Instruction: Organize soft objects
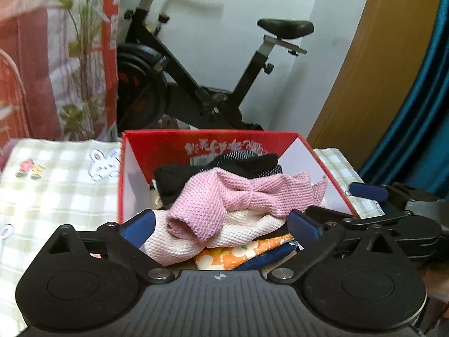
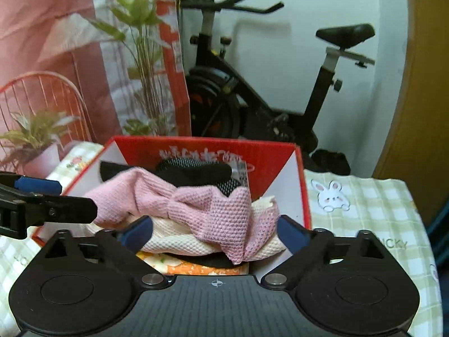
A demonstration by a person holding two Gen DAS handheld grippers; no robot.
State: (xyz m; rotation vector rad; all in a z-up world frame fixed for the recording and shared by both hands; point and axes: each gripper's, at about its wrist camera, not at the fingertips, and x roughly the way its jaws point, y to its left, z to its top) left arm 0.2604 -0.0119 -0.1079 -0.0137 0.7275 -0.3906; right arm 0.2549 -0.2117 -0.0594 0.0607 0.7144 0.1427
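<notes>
The pink waffle-knit cloth (image 1: 224, 202), tied or bunched like a bow, lay on top of the heap in the red box (image 1: 207, 140), draped over a cream cloth (image 1: 179, 241) of the same weave. Beneath those sat an orange floral piece (image 1: 238, 252) and something dark blue; a black mesh item (image 1: 224, 165) filled the far part of the box, toward its back wall. The pile rose above the box's near edge, so the box looked close to full.

The left gripper (image 1: 221, 224) was spread wide, its blue pads flanking the near end of the pink and cream cloths without pinching anything. The right gripper (image 2: 216, 231) was likewise spread, one pad at each side of the hanging pink fold (image 2: 238, 224), and held nothing. Each gripper showed at the edge of the other's view, so the two stood side by side at the box's near edge.

The step in hand appeared to be settling or taking hold of the top cloths. To do it well, each gripper should probably close on a thick fold rather than a single loose layer, since the knit would likely slip and drag the cream piece with it. Pressing the pile toward the back wall would keep it from spilling onto the checked tablecloth (image 2: 364, 210).
</notes>
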